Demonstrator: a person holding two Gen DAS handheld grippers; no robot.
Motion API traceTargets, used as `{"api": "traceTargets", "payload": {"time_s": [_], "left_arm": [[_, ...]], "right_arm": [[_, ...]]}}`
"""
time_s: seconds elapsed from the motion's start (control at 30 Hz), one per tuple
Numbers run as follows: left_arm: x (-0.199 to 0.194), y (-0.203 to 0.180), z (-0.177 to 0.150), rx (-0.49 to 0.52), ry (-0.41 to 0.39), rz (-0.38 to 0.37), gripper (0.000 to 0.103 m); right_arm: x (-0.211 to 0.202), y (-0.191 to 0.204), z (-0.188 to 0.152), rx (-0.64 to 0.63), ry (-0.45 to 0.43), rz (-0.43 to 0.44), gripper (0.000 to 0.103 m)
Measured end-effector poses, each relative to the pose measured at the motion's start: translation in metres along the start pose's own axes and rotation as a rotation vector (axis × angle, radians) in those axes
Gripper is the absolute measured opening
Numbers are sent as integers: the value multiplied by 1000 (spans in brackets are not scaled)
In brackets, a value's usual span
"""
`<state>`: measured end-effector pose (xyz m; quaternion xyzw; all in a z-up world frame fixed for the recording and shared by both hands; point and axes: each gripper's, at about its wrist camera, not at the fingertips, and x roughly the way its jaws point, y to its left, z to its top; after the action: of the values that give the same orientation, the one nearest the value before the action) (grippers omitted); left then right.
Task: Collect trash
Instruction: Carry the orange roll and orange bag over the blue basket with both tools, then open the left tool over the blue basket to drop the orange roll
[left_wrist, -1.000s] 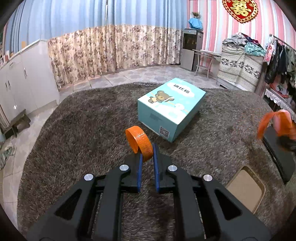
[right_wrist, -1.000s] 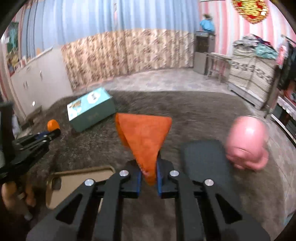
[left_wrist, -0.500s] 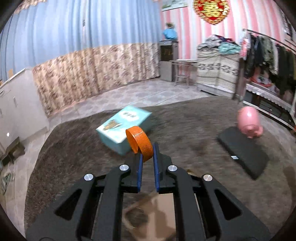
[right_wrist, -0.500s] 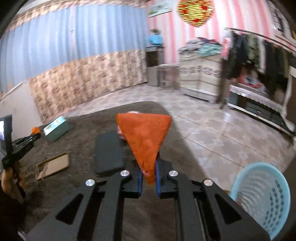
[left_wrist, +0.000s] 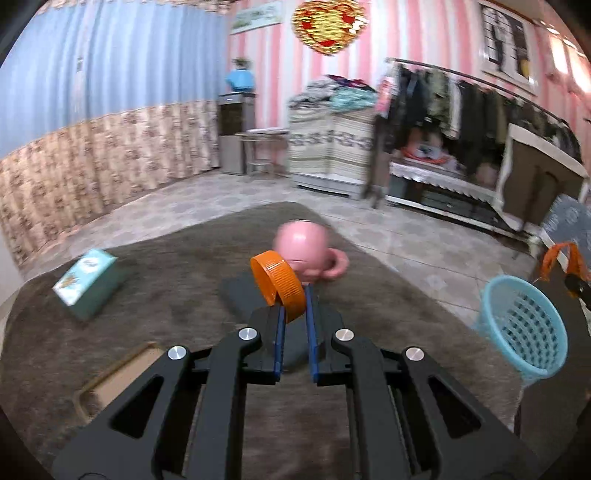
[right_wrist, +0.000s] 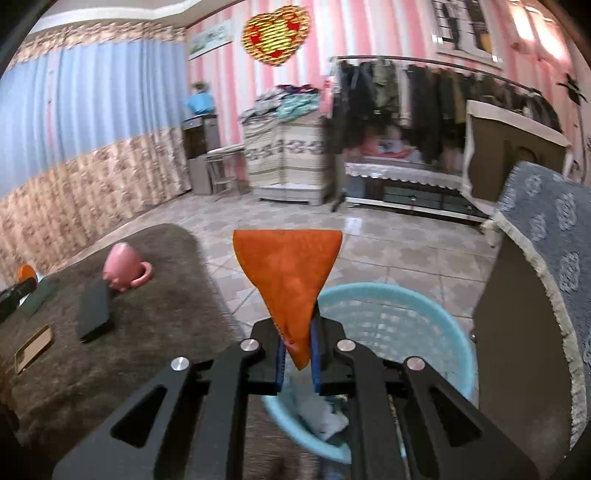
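My left gripper (left_wrist: 294, 314) is shut on an orange bottle cap (left_wrist: 277, 288) and holds it above the grey carpet (left_wrist: 166, 306). My right gripper (right_wrist: 297, 339) is shut on an orange triangular wrapper (right_wrist: 290, 269), directly above the light blue basket (right_wrist: 402, 321), which has white trash at its bottom. The basket also shows in the left wrist view (left_wrist: 524, 328) at the right, beside the carpet's edge, with the orange wrapper (left_wrist: 565, 258) above it. The left gripper with its cap shows at the far left of the right wrist view (right_wrist: 26, 277).
On the carpet lie a pink piggy bank (left_wrist: 306, 254), a black flat pad (left_wrist: 255, 295), a teal box (left_wrist: 88, 284) and a brown tray (left_wrist: 114, 376). A chair with a grey patterned cover (right_wrist: 546, 258) stands right of the basket. Tiled floor, clothes rack and cabinets behind.
Both grippers have swung right. The right gripper with the wrapper has come over the blue basket. The left gripper now faces the piggy bank, with the basket in view at right.
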<state>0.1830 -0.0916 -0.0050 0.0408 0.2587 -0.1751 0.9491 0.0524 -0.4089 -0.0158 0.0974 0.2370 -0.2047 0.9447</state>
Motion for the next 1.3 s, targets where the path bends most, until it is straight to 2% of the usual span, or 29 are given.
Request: {"api": "traceTargets", "payload": {"time_s": [0.23,0.57,0.77,1.03,1.07,1.2,1.3], "left_arm": [[19,-77,-3,79,14,-101,9],[38,-187,-12,180,21,-254,9],[52,-256,-25,292,38,-349,9],[83,-304,-30,332,99,-433,10],[86,-308,-31,339,106,-441,13],[90,-316,-30,356,92,-431,56],[91,-307,-28,336,87,-417,67]], "right_arm": [[10,-50,-4,79,1,-62,11],[22,-96,-15,136,16,-127,11],[31,-120,-17,176,26,-147,11],[43,-137,-24,204,53,-154,11],[44,-137,-25,204,55,-155,11],[47,-141,-27,207,66,-161,11],[51,-142,-28,207,79,-166,11]]}}
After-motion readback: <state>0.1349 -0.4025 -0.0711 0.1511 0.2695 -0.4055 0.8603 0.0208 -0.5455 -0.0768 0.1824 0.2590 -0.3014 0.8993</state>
